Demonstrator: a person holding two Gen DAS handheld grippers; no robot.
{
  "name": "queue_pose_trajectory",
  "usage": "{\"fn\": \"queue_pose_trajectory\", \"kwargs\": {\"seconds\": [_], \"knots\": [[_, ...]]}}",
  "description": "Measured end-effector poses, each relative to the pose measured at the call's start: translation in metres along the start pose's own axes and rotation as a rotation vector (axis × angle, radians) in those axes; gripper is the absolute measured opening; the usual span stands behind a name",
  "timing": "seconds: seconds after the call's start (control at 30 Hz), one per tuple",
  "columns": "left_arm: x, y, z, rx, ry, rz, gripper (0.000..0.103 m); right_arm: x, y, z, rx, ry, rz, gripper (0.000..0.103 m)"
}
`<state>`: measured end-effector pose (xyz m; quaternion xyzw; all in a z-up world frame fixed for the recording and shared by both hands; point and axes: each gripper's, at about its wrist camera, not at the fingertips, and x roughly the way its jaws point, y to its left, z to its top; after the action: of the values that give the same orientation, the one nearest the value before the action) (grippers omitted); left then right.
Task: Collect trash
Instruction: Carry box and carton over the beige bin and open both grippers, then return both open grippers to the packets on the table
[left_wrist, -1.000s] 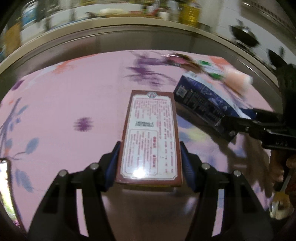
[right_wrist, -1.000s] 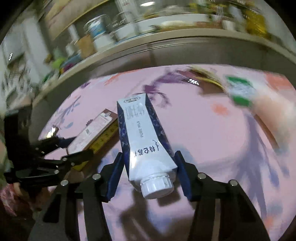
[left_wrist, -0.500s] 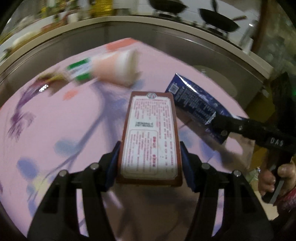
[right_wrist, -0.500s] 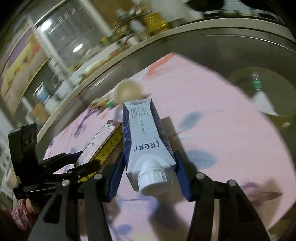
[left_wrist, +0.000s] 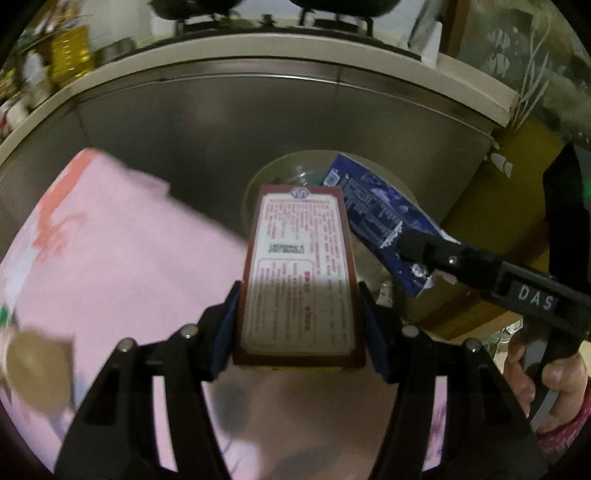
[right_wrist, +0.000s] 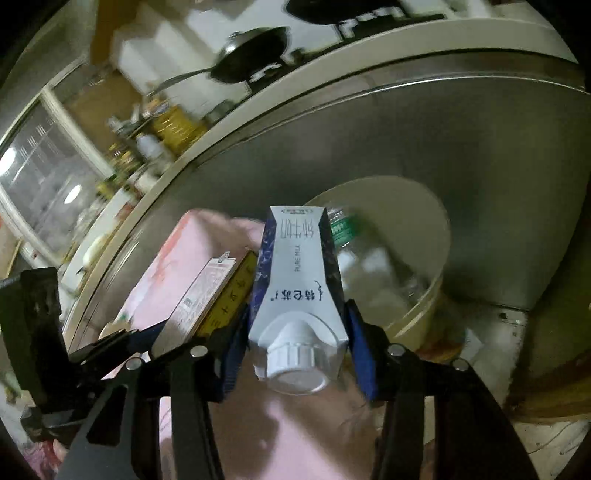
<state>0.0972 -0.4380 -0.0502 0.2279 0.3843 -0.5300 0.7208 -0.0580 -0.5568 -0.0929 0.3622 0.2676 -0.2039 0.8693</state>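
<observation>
Stretching beneath both claws, a pink floral tablecloth (left_wrist: 122, 266) meets a steel counter front (left_wrist: 229, 122); one round beige bin (right_wrist: 413, 221) sits ahead. Left claw (left_wrist: 300, 321) clamps one maroon flat cardboard box (left_wrist: 301, 266); right claw (right_wrist: 297, 350) clamps one blue-white milk carton (right_wrist: 295, 280)

Box (left_wrist: 300, 273) left of carton (left_wrist: 380, 225), over bin (right_wrist: 424, 229).

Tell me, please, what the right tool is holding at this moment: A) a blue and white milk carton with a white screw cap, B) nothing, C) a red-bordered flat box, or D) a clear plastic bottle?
A: in the right wrist view the right tool is closed on the milk carton, cap toward the camera.
</observation>
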Motion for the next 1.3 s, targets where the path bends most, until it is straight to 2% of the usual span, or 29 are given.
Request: {"fn": "queue_pose_trajectory", "kwargs": {"seconds": [0.1,0.17,0.23,0.27,0.33,0.47,0.63,0.87,1.17,1.3], "knots": [[0.023,-0.008,0.023,0.013,0.028,-0.008,0.058,0.008,-0.014,0.014,0.032,-0.005,-0.046,0.048],[0.037,-0.012,0.034,0.017,0.051,0.012,0.059,0.015,-0.021,0.021,0.053,-0.007,-0.081,0.049],[0.048,-0.013,0.039,0.016,0.072,0.036,0.075,0.025,-0.026,0.027,0.063,0.003,-0.11,0.052],[0.051,-0.014,0.042,0.015,0.075,0.05,0.077,0.027,-0.027,0.027,0.067,0.0,-0.117,0.058],[0.053,-0.013,0.044,0.008,0.075,0.067,0.077,0.026,-0.027,0.026,0.066,-0.024,-0.13,0.066],[0.035,-0.003,0.031,-0.028,0.064,0.05,0.077,0.011,-0.026,0.013,0.07,-0.063,-0.099,0.067],[-0.007,0.005,-0.013,-0.059,0.0,0.056,0.077,-0.004,-0.015,-0.013,0.075,-0.069,-0.044,0.067],[-0.067,0.028,-0.1,-0.1,-0.059,0.154,0.077,-0.003,0.036,-0.044,0.0,-0.014,0.04,0.067],[-0.142,0.11,-0.214,-0.322,-0.088,0.312,0.077,0.025,0.136,-0.09,-0.185,0.123,0.157,0.067],[-0.181,0.157,-0.269,-0.457,-0.107,0.438,0.077,0.035,0.184,-0.117,-0.281,0.196,0.216,0.067]]}}
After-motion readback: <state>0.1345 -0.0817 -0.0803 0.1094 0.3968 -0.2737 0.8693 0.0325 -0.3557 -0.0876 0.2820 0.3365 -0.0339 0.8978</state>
